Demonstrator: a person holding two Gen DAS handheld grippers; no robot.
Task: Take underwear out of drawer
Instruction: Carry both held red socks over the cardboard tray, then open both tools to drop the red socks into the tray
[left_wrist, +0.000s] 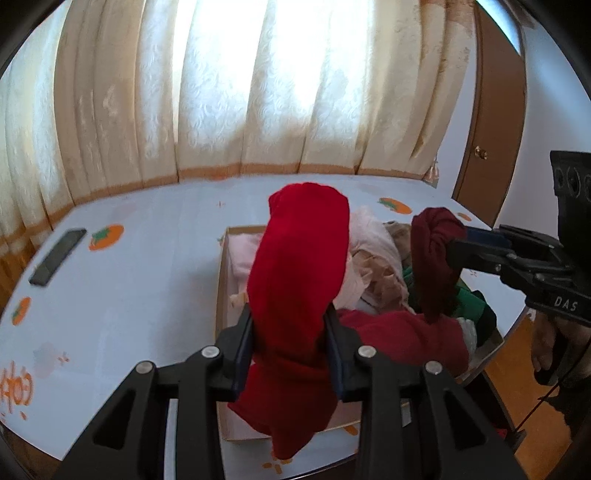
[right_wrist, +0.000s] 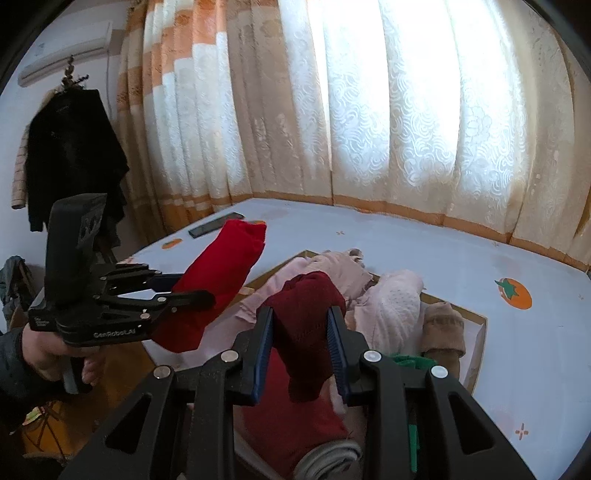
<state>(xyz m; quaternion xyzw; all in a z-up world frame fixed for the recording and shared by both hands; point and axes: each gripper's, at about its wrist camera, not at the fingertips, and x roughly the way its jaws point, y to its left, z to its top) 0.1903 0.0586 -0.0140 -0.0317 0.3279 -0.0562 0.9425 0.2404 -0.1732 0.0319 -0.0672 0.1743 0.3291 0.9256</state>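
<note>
The left claw was clenched on a bright red garment above the drawer on the bench; the right claw grasped a dark red one. Both should lift clear before moving sideways. The garments' lower ends were hidden.

Right gripper: clamped on dark red underwear above the drawer. Left gripper: clamped on bright red underwear. Phone on table.
</note>
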